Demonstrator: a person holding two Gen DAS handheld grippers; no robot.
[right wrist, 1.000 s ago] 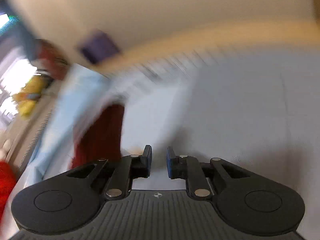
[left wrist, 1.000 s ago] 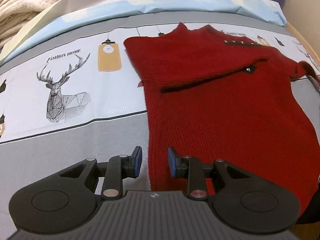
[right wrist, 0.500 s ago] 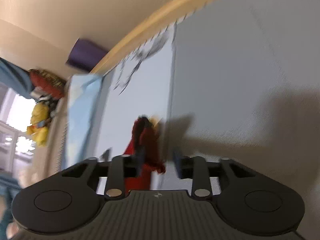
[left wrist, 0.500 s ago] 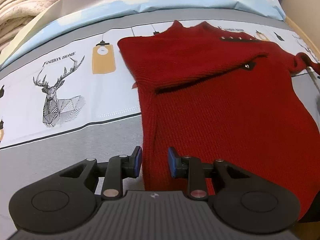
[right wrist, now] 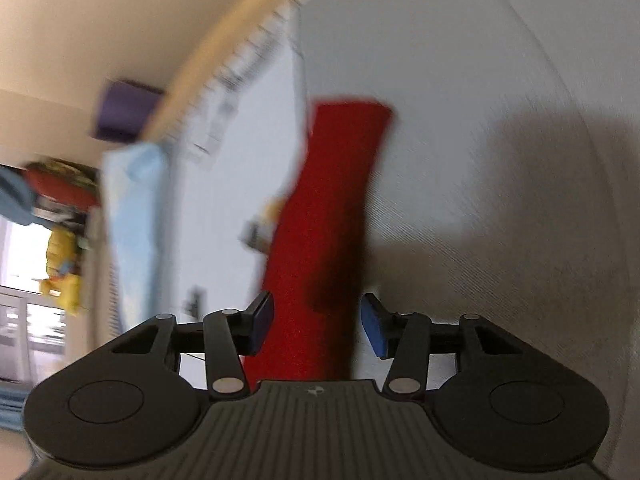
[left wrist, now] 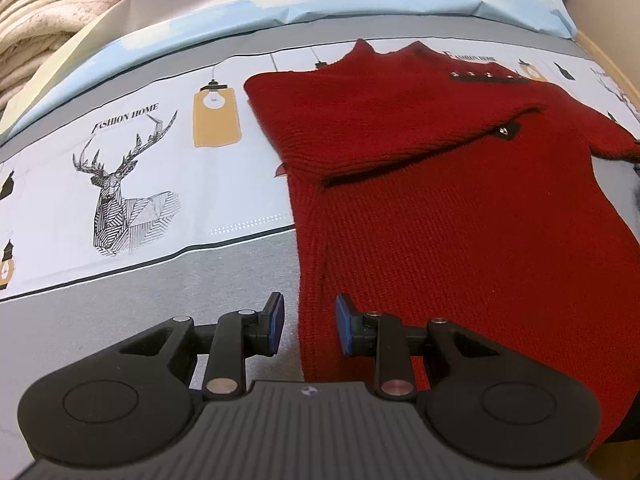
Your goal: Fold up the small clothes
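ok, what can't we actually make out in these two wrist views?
- Left wrist: the red knitted sweater has its near hem hidden behind the left gripper body, and its right sleeve is cut off by the frame edge.
- Right wrist: motion blur smears the red sleeve; whether the right gripper touches it is unclear.

Sweater (left wrist: 440, 200) on bedsheet (left wrist: 120, 280), stacked blankets (left wrist: 40, 20) behind

Left claw (left wrist: 309, 324) at lower centre, jaws parted. Right claw (right wrist: 317, 324) at lower centre, jaws wider, just opened.
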